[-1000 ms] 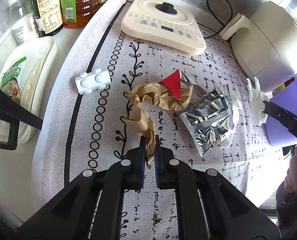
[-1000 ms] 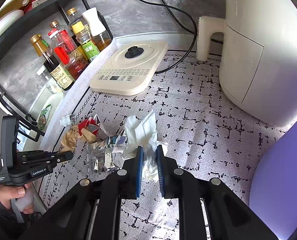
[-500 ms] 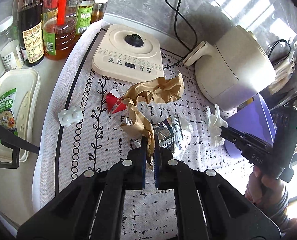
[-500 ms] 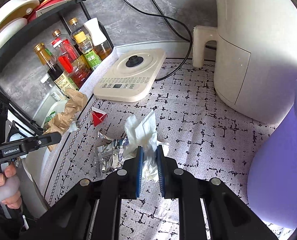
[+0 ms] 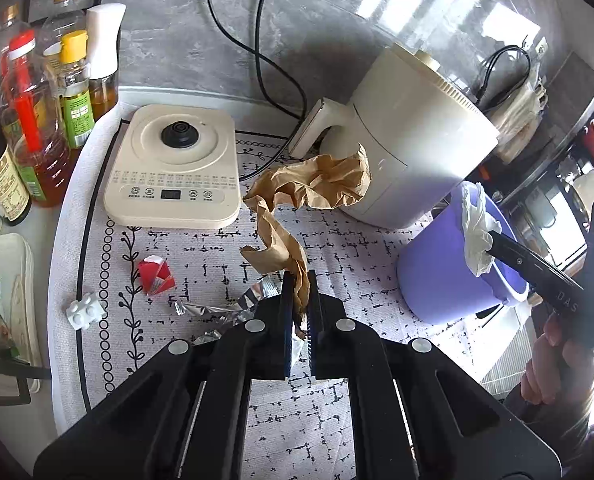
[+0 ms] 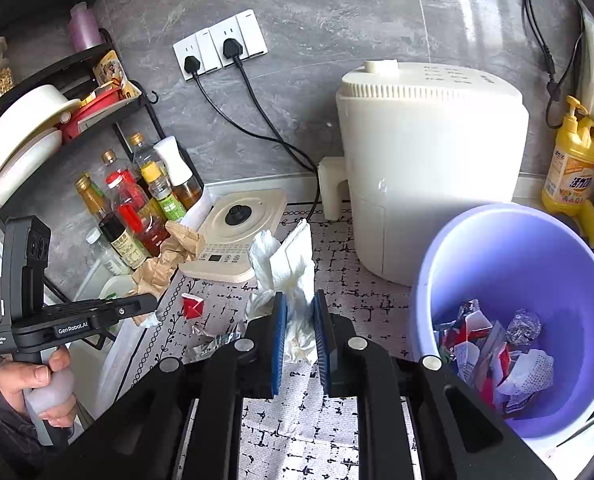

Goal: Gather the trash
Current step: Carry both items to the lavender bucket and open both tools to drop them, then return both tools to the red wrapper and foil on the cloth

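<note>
My left gripper [image 5: 298, 280] is shut on a crumpled brown paper [image 5: 309, 188] and holds it in the air above the patterned mat. My right gripper [image 6: 299, 300] is shut on a crumpled white tissue [image 6: 289, 264], lifted beside the purple bin [image 6: 449, 256]; the bin holds several wrappers. In the left wrist view the tissue [image 5: 477, 232] hangs at the rim of the bin [image 5: 437, 280]. A red wrapper [image 5: 155, 276] and a silver foil bag [image 5: 225, 310] lie on the mat.
A white air fryer [image 5: 409, 152] stands behind the bin. A cream induction plate [image 5: 175, 168] sits at the back left, with oil and sauce bottles [image 5: 33, 128] beside it. A small white toy block [image 5: 85, 310] and a white tray [image 5: 1, 300] are at left.
Both grippers have risen with their loads. The brown paper has come fully off the mat. The right gripper has carried the tissue over to the purple bin's rim.
</note>
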Available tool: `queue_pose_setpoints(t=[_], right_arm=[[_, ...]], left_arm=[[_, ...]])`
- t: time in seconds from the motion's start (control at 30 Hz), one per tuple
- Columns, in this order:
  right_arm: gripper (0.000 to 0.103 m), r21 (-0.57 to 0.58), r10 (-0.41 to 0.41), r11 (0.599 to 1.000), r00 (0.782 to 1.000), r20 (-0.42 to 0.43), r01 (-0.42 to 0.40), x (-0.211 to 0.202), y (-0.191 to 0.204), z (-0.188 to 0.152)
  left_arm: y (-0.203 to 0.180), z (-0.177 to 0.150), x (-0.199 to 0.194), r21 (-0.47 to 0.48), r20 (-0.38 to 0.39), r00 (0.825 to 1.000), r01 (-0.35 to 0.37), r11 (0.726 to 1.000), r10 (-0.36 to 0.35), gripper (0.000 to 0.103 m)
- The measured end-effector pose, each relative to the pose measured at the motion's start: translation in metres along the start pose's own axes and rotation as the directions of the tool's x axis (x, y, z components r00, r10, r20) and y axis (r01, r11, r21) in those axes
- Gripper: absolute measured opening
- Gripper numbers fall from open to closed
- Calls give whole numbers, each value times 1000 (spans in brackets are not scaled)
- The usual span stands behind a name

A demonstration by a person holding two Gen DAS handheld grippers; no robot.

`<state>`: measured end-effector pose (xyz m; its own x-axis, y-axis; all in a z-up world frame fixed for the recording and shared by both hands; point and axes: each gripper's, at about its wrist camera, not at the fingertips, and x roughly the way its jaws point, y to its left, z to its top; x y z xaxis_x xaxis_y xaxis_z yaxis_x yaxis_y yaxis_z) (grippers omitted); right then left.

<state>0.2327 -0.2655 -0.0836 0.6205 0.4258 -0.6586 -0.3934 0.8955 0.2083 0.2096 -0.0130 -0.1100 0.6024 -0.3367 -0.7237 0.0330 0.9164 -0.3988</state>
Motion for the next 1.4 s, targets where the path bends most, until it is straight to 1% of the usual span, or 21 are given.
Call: queue_pose_setpoints(t=[0.1,0.17,0.2,0.23,0.27,0.3,0.33,0.37,0.5,0.57,0.63,0.77,0.97,1.1,1.13,1.17,1.2,1.23,1.27,1.33,1.4], right_arm=[[15,42,-58,998,997,56,55,-23,-21,3],[15,80,-107,992,990,91,100,-38,-37,4],[17,103,-138,987,984,109,127,-45,-47,4],[23,123,-169,981,977,130,153,-53,-56,4],[38,137,-206,973,967,151,186,-62,-64,3],[67,157,-254,961,952,174,228,-71,-71,1],[74,178,-296,948,935,198,262,-80,-77,-1],[74,199,-319,939,925,207,280,-88,-85,-5],[74,285,-385,901,904,184,326,-109,-113,-20],[78,314,-410,885,895,175,344,-118,-121,-30],[85,337,-437,868,883,172,364,-128,-127,-41],[87,375,-477,840,863,167,392,-143,-134,-55],[90,403,-510,818,842,175,411,-164,-139,-68],[91,415,-522,809,834,180,417,-174,-142,-74],[91,420,-524,806,833,179,417,-175,-144,-76],[91,423,-526,804,831,178,418,-177,-145,-77],[91,428,-528,801,831,177,419,-178,-146,-79],[91,431,-529,800,831,175,418,-179,-148,-79],[91,434,-528,799,831,173,417,-179,-150,-80],[91,435,-524,800,834,172,413,-179,-151,-80],[91,431,-515,807,839,176,405,-177,-151,-78]], left_arm=[[-21,8,8,48,-5,999,37,998,-37,6],[-35,13,14,79,-11,998,66,995,-66,6],[-42,14,17,96,-15,997,81,992,-80,6],[-50,16,21,111,-19,995,95,989,-94,6],[-58,17,24,126,-24,994,109,986,-107,6],[-65,17,27,140,-30,992,125,982,-122,6],[-73,19,30,155,-37,990,141,978,-137,6],[-79,19,33,171,-43,987,157,973,-152,6],[-109,22,43,223,-70,977,213,951,-202,6],[-122,24,48,246,-82,971,237,940,-223,6],[-134,26,52,268,-96,965,260,928,-243,6],[-160,29,61,312,-119,955,297,903,-273,6],[-197,36,77,367,-155,941,337,867,-301,6],[-220,39,90,400,-170,938,347,848,-303,7],[-225,40,93,404,-169,939,344,847,-301,9],[-227,41,96,405,-171,941,337,850,-292,29],[-229,42,99,403,-163,947,321,857,-277,71],[-227,43,97,400,-134,954,299,866,-268,85],[-226,43,93,396,-99,957,290,871,-273,88],[-224,44,88,401,-100,954,299,866,-283,89],[-219,43,84,410,-92,961,276,869,-261,91]])
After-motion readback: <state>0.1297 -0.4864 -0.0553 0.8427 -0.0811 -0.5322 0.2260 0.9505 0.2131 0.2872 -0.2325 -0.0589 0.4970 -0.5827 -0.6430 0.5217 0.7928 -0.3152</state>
